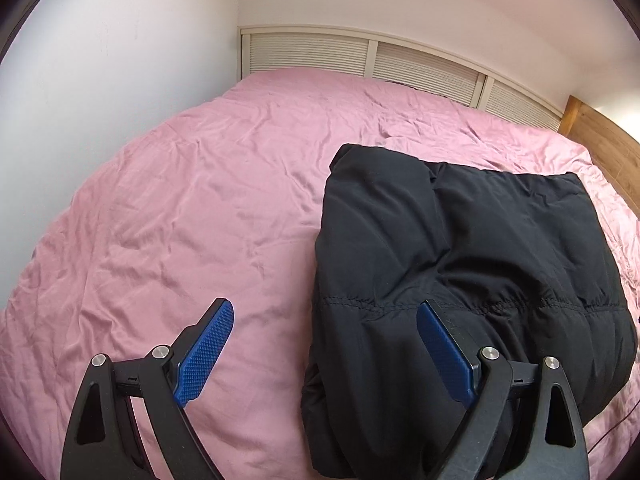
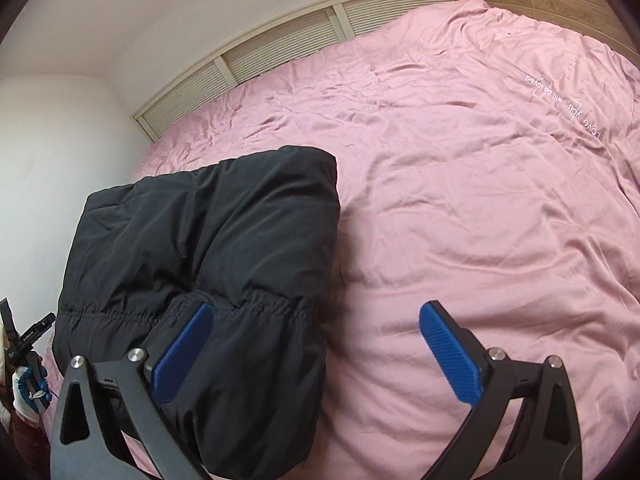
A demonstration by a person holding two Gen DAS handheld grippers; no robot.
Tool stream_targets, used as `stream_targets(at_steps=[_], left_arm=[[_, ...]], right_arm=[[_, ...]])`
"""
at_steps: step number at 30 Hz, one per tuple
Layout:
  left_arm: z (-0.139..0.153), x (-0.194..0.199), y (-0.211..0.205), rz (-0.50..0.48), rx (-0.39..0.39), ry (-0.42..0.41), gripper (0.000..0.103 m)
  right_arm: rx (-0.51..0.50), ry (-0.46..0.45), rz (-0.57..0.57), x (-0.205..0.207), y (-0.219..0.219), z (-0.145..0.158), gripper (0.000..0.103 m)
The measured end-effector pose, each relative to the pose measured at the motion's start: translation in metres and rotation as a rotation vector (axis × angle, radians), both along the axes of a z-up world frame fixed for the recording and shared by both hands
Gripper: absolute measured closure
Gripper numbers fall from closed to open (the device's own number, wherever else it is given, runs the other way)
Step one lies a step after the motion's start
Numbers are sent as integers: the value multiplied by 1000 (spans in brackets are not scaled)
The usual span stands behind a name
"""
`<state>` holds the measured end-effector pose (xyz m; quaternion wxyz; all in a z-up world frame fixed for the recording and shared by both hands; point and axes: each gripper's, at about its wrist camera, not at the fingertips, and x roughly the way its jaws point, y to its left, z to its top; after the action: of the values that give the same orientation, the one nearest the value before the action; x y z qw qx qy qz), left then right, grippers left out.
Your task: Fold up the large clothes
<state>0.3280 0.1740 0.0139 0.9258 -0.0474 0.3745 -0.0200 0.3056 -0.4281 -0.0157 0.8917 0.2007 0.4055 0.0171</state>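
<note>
A black padded jacket [image 1: 472, 264] is seen lying folded into a thick, roughly rectangular bundle on the pink bedsheet [image 1: 192, 208] of a bed. The bundle's long axis runs from the near edge of the bed away toward the slatted headboard [image 1: 360, 56], and a gathered seam crosses it near its nearer end.

The left gripper [image 1: 324, 352] is held above the bed with its jaws spread wide and nothing between them. Its left pad is seen over bare sheet, its right pad over the jacket's left margin, so the bundle lies ahead and to the right of this gripper. The right gripper [image 2: 316, 356] is likewise opened wide and empty. Its left pad is seen against the jacket's right margin, its right pad over bare sheet, so the bundle lies ahead and to its left. No pad is seen pressing on the fabric; whether any pad touches it cannot be told.

The jacket is thus flanked, one gripper at each long side near its nearer end, and neither is clearly nearer. The fold is judged complete or nearly so; any further fold would have to be made across the long axis, with the near end carried toward the headboard.
</note>
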Motion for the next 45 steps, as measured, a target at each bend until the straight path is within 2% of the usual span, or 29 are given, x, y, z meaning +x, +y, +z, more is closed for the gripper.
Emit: stream_targets(at_steps=[7, 10, 16, 24, 32, 39, 45], left_arm=[[9, -14, -27, -18, -4, -51, 11], [16, -19, -37, -21, -35, -63, 11], [42, -49, -54, -15, -55, -78, 11], [81, -131, -87, -35, -16, -183, 10], [112, -228, -88, -11, 105, -258, 6], [109, -300, -91, 28, 150, -289, 2], [94, -333, -108, 30, 155, -255, 2]], right_arm=[[-47, -58, 42, -6, 11, 8, 0], [-33, -70, 46, -12, 12, 13, 0], [-28, -100, 57, -31, 21, 47, 0], [-14, -196, 117, -87, 62, 108, 0], [-52, -225, 143, -171, 128, 147, 0], [-158, -239, 107, -239, 174, 152, 0], [-206, -219, 112, -281, 202, 140, 0]])
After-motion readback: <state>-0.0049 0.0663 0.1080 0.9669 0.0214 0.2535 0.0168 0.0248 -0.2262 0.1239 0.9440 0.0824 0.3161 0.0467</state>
